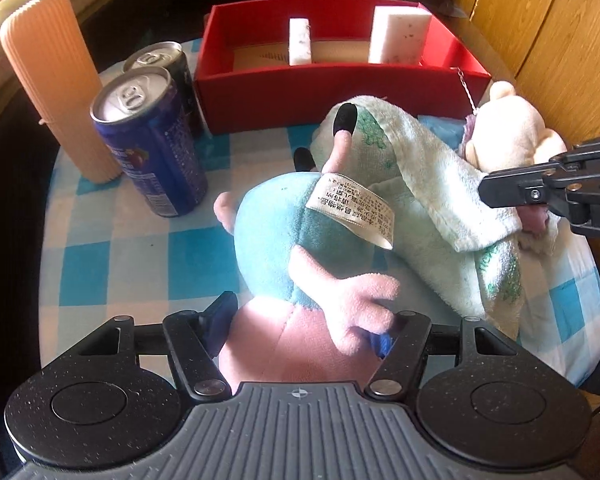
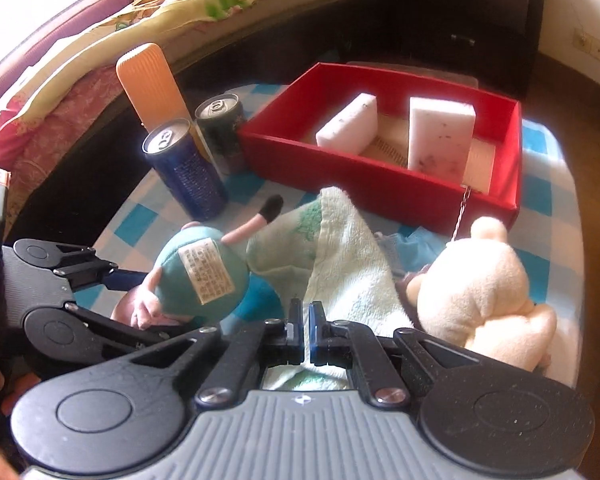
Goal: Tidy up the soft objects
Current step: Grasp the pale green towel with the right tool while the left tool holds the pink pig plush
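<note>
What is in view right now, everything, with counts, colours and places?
box: 1, red, back of the table
sponges: 2, white, in the box
cans: 2, dark blue, left of the box
ribbed cylinder: 1, orange, behind the cans
pig plush: 1, pink and teal, centre
towel: 1, pale green, beside the pig plush
bear plush: 1, cream, right
tablecloth: 1, blue-white check
left gripper: jaws around the pig plush
right gripper: jaws shut on the towel

My table wears a blue-and-white checked cloth [image 1: 112, 248]; the box [image 1: 340, 92] is red, the sponges [image 2: 440, 136] white, the towel [image 1: 432, 184] pale green, the ribbed bottle [image 1: 56, 80] peach, the bear [image 2: 484, 284] cream
</note>
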### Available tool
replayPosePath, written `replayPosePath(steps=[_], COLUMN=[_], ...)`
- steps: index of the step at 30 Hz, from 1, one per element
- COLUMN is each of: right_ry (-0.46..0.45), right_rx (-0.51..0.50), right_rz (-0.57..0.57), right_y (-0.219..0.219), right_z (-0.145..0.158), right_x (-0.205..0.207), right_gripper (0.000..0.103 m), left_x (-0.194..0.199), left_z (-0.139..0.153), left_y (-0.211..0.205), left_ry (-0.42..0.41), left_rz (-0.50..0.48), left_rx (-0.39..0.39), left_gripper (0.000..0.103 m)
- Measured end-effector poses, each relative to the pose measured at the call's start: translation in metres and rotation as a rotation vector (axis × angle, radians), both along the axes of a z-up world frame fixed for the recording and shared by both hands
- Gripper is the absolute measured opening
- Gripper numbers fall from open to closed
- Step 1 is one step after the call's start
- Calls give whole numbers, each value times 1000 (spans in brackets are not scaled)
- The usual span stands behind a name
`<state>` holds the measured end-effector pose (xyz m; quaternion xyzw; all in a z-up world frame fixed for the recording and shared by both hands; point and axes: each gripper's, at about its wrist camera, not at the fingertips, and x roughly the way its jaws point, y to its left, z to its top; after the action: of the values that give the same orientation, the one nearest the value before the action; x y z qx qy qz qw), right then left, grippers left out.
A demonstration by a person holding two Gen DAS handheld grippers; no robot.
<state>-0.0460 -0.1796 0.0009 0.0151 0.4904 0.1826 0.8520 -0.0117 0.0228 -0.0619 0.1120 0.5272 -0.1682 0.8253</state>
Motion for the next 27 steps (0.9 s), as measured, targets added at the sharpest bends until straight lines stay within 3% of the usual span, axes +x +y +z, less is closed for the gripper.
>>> replayPosePath(steps=[4,7,9,11,13,17,18,19,20,22,25,27], right_ry=[65,100,151,181,167,188,182,185,189,162,115,124], right_rx=[7,-33,-16,30,2,-56,-29,7,28,44,18,-25], right_rz=[-38,-47,-32,-27,1,-5,-22,-32,-47,-83,-116,-116], right_y=[-8,1,9,14,20,19,11,3,-2,-10,-13,-7], right_z=[-11,-25,-37,-44,-43,-51,-49,-46,-42,-32,-19,-22], right_x=[10,21,29,32,30,30,29,28,27,23,20,24], right_gripper=[0,15,17,14,0,0,0,2,25,48,49,56], left_x=[3,7,7,8,9,9,9,10,11,14,13,13], left_z=[-3,-8,-9,-11,-13,-12,-9,-9,-9,-11,-11,-11], left_y=[-1,-1,-1,0,2,6,7,8,9,9,6,5], left_ry=[22,57,66,76,85,93,88,85,87,100,94,93], left_rz=[6,11,13,15,19,25,25,27,32,38,23,15], left_rx=[-16,-41,-55,-60,-59,-78,-88,-96,-102,-109,-112,-110], left_gripper=[66,66,67,67,67,67,67,67,66,65,66,66])
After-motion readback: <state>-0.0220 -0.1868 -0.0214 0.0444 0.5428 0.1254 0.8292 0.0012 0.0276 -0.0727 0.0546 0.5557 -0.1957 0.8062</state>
